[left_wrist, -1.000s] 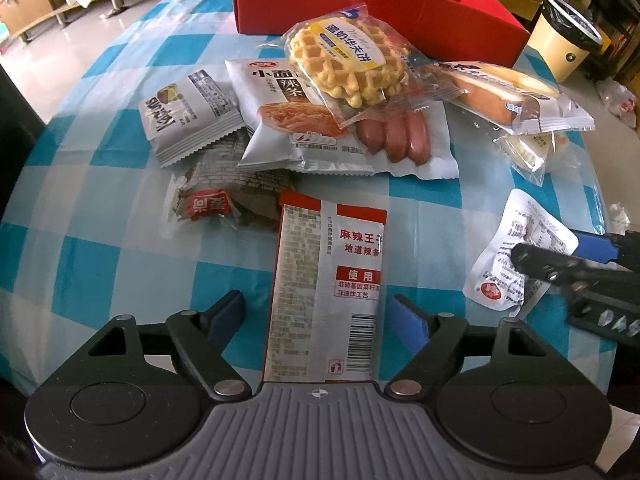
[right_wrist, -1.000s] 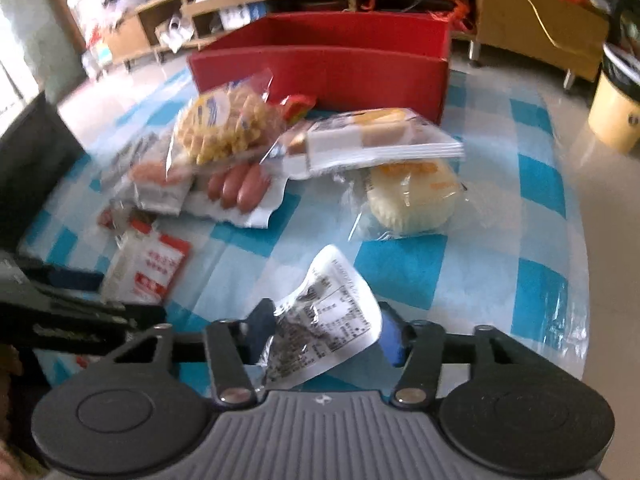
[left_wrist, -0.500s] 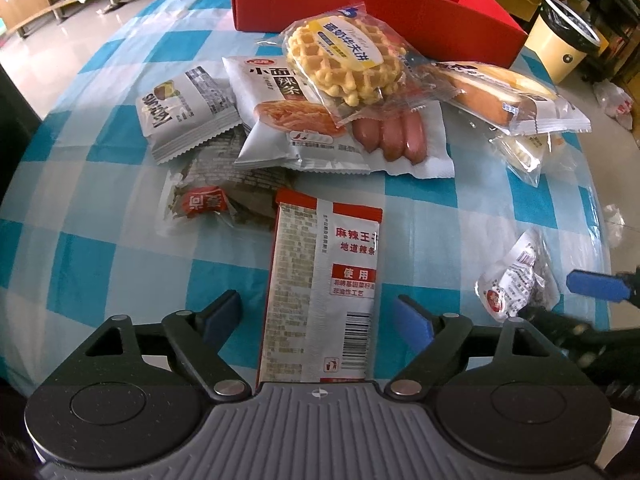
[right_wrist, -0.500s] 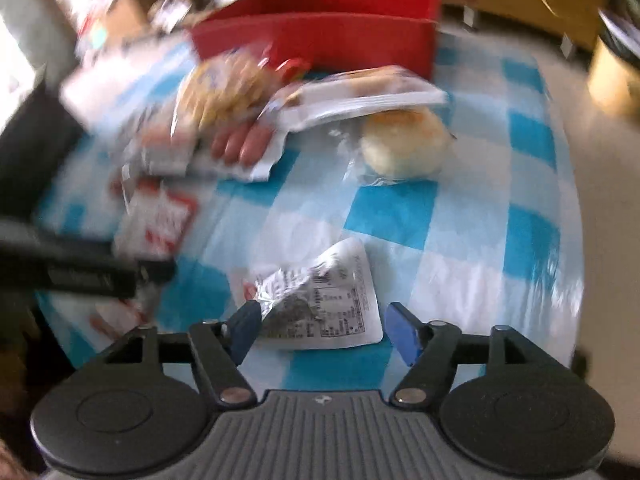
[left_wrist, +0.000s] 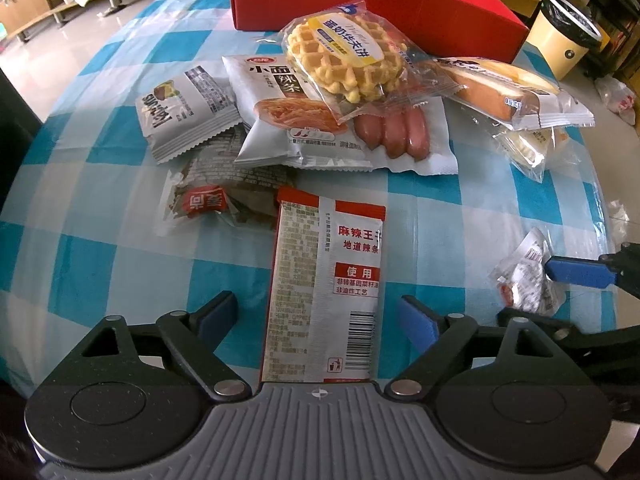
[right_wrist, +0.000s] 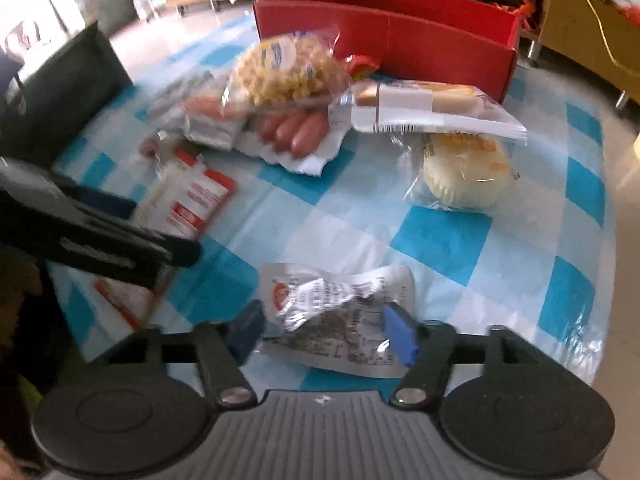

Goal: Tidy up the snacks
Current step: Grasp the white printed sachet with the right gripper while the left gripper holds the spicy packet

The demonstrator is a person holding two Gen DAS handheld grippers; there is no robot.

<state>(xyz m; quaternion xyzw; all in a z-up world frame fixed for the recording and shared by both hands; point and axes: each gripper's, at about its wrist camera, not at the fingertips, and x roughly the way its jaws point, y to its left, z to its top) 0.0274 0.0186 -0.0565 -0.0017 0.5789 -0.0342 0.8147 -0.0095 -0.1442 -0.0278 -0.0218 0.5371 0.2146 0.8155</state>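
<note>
Here the left gripper (left_wrist: 318, 316) hangs low over the near edge of the table (left_wrist: 100, 240), its jaws spread wide on either side of a red-and-white packet (left_wrist: 326, 292) that lies flat between them, touching neither finger. Just beyond that packet, toward the middle of the table, sits a crumpled clear wrapper (left_wrist: 208, 200) with a red label, and behind it a heap: a grey sachet (left_wrist: 186, 114), a white noodle-snack bag (left_wrist: 280, 116), a waffle (left_wrist: 346, 60) in clear film lying on a pack of sausages (left_wrist: 396, 136), then a wrapped bread roll (left_wrist: 508, 92) with a pale round cake (right_wrist: 466, 172) partly under its near end. A red box (left_wrist: 400, 4) stands at the far edge of the table, just behind the heap. Near the right edge, the right gripper (right_wrist: 326, 330) is partly closed around a small crinkled white pouch (right_wrist: 340, 312); its blue fingers (right_wrist: 400, 334) touch the pouch's sides and the foil is buckled up between them, though the pouch rests on the table.
</note>
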